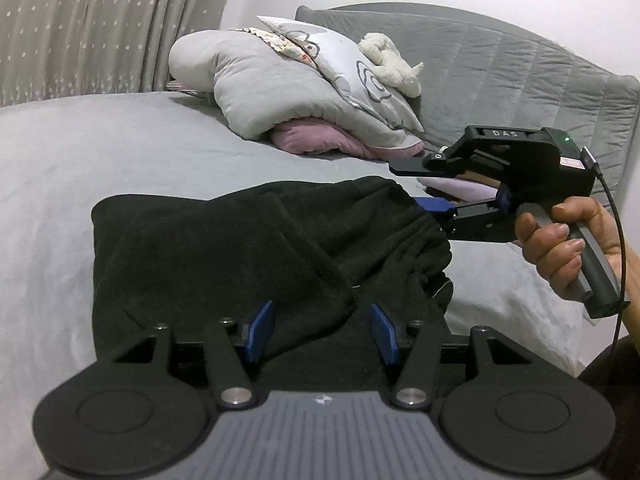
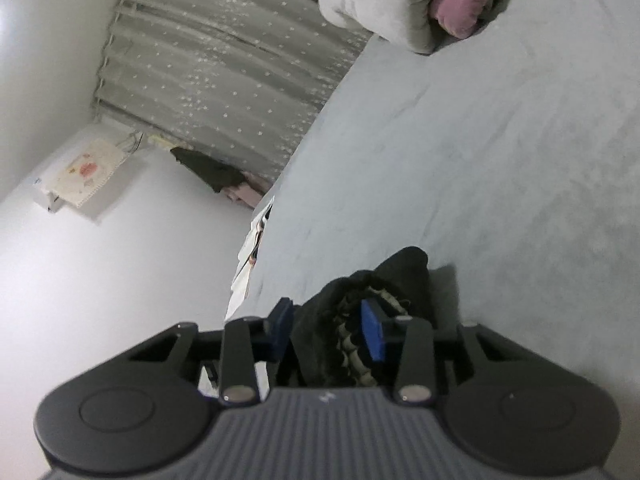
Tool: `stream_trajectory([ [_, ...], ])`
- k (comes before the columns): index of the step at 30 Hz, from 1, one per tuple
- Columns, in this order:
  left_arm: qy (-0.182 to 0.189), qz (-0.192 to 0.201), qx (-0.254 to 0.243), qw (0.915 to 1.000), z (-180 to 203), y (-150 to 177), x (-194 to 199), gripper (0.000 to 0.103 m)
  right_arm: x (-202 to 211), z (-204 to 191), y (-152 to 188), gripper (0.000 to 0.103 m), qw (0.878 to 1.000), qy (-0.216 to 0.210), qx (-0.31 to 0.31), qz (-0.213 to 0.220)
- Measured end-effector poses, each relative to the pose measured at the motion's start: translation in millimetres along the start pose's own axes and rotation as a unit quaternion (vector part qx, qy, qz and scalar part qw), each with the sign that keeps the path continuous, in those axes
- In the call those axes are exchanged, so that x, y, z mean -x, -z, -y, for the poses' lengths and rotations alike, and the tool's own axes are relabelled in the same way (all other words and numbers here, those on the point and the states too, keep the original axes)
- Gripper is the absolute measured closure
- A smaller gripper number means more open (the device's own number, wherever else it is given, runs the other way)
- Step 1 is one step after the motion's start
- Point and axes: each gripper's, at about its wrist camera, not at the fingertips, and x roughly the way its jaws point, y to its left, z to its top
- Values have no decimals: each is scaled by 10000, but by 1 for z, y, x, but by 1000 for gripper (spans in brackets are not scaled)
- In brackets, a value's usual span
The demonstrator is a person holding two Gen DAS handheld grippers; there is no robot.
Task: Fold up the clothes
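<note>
Garment: a black fleece garment (image 1: 256,264) lies bunched on the grey bed sheet (image 1: 80,184), near the front edge of the bed; part of it looks doubled over, and it could be a pair of jogging trousers, though the heap hides its full outline.
Left gripper: the left gripper (image 1: 322,330) sits low over the near part of the cloth with its blue fingers (image 1: 262,330) apart; cloth lies between them, but the pads do not seem to press on it, so I read it as released.
Elastic hem: at the garment's right end the fabric gathers into a ribbed, puckered band (image 1: 432,240), the firmest part of the piece.
Right gripper: the right gripper (image 2: 326,330), held by a hand (image 1: 560,248), has its fingers closed on that gathered band (image 2: 360,332); from its own camera the black cloth and pale ribbing fill the gap between the pads.
Handling: soft, light and floppy, with no stiffness; it will sag and drape from any hold, and thick pile should give decent friction, so slipping seems unlikely.
Where to hold: the elastic band and the seamed edges carry a pull best; a pinch in mid-panel would likely lift only one layer and leave wrinkles.
Beyond: a pile of pillows and duvet (image 1: 280,92) lies well apart from the garment.
</note>
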Motion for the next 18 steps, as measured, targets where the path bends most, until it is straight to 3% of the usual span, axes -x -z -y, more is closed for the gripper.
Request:
stream_trajectory([
  [6,12,-6,34,10000,-1,-1,-3,52,21,6,4,69,9998,-156,60,-56],
  [14,28,-24,99,9999,-1,-2,-8,51,3,11,1,69,9976,-420,29,-541],
  [17,9,-72,71,9999,0,-3,-11,51,-9,16,5,68,9929,-808,-117,-866],
  [18,22,-86,57,9999,1,-4,-11,51,-14,15,7,67,9927,-701,-20,-978],
])
